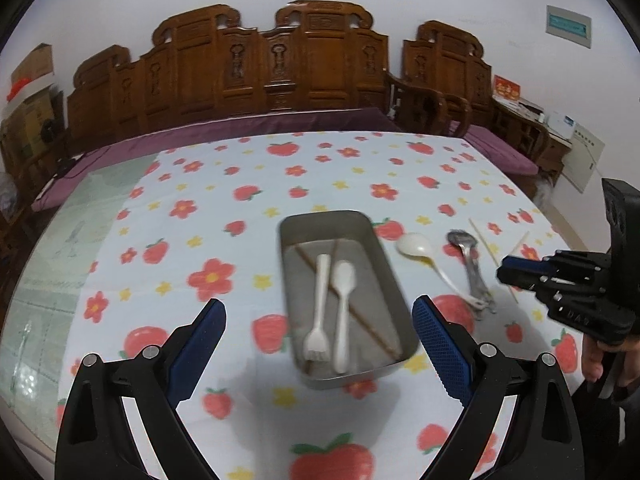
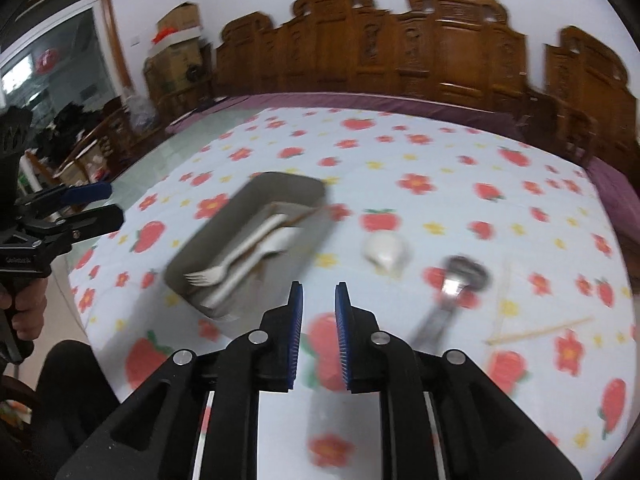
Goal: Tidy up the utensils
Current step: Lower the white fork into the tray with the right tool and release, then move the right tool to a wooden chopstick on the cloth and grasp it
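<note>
A metal tray (image 1: 290,240) sits mid-table and holds a white plastic fork (image 1: 319,308), a white plastic spoon (image 1: 343,312) and brown chopsticks (image 1: 360,320). Right of it lie a white ladle-shaped spoon (image 1: 416,246), a metal spoon (image 1: 470,268) and pale chopsticks (image 1: 484,242). My left gripper (image 1: 320,320) is wide open and empty, held just in front of the tray. My right gripper (image 2: 319,312) is open by a narrow gap and empty, above the cloth between the tray (image 2: 216,220) and the metal spoon (image 2: 456,284). It also shows in the left wrist view (image 1: 516,270).
The table carries a strawberry-and-flower cloth (image 1: 240,200). Carved wooden benches (image 1: 280,64) with purple cushions stand behind it. The bare glass tabletop (image 1: 48,260) shows at the left. Pale chopsticks (image 2: 536,332) lie at the right in the right wrist view.
</note>
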